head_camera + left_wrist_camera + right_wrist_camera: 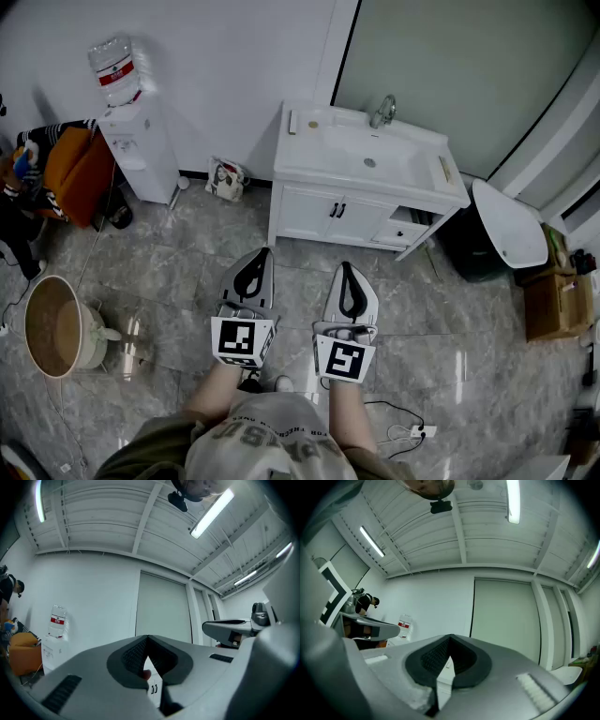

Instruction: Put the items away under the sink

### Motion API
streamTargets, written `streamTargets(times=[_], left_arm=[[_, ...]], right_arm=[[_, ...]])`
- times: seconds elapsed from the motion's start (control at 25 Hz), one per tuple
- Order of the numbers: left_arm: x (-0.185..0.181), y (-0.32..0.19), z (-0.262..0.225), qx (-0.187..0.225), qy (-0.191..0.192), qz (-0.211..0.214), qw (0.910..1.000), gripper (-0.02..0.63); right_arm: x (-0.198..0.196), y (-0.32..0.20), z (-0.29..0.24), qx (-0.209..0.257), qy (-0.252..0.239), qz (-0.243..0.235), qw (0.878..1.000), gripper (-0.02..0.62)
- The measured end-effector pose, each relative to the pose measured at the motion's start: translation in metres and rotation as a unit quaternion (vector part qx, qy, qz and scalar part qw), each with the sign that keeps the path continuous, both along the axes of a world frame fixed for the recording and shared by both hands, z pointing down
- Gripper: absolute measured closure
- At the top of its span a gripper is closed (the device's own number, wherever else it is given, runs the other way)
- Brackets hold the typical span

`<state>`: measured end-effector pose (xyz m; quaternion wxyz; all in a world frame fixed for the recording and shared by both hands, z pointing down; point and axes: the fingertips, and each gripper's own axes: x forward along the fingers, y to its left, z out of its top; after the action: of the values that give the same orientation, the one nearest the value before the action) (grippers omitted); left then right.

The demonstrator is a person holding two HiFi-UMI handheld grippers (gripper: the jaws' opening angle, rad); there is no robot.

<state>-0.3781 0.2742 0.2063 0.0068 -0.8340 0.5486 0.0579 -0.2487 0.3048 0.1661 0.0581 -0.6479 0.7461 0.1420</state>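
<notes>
A white sink cabinet (361, 192) stands against the far wall, its two doors with black handles (337, 210) closed and a small drawer (410, 232) at its right slightly out. My left gripper (254, 256) and right gripper (348, 269) are held side by side over the floor in front of it, both shut with nothing between the jaws. In the left gripper view the jaws of the left gripper (148, 637) meet, and the cabinet doors (153, 689) show below them. The right gripper (450, 637) is shut too.
A water dispenser (141, 142) with a bottle (114, 69) stands at the left, an orange seat (80, 167) beside it. A printed bag (226, 178) leans on the wall. A wooden tub (54, 326) sits at left, a black bin (483, 242) right of the cabinet, a power strip (413, 432) by my feet.
</notes>
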Motion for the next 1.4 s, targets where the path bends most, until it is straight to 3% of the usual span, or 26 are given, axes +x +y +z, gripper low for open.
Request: streamTargets(times=[0.84, 1.04, 1.08, 1.12, 1.2, 1.36, 1.4], left_arm=[[-0.013, -0.033, 0.004, -0.009, -0.001, 0.014, 0.9999, 0.596], [-0.025, -0.044, 0.004, -0.018, 0.005, 0.033, 0.9993, 0.594], [-0.027, -0.045, 0.004, -0.019, 0.006, 0.039, 0.9990, 0.594], [-0.029, -0.047, 0.004, -0.020, 0.006, 0.046, 0.9987, 0.571], [-0.033, -0.049, 0.005, -0.024, 0.009, 0.062, 0.9978, 0.432], [-0.042, -0.056, 0.011, -0.039, 0.011, 0.082, 0.9958, 0.310], [-0.043, -0.059, 0.013, -0.042, 0.010, 0.086, 0.9954, 0.294]], right_arm=[[-0.012, -0.028, 0.003, -0.009, -0.005, 0.006, 1.000, 0.597], [-0.013, -0.037, 0.023, -0.048, -0.007, -0.005, 0.999, 0.594], [-0.013, -0.039, 0.026, -0.054, -0.009, -0.004, 0.999, 0.541], [-0.013, -0.041, 0.028, -0.056, -0.015, -0.001, 0.998, 0.508], [-0.013, -0.043, 0.030, -0.058, -0.022, 0.005, 0.998, 0.395], [-0.021, -0.045, 0.035, -0.064, -0.010, 0.007, 0.998, 0.364], [-0.023, -0.047, 0.037, -0.066, -0.006, 0.006, 0.998, 0.323]])
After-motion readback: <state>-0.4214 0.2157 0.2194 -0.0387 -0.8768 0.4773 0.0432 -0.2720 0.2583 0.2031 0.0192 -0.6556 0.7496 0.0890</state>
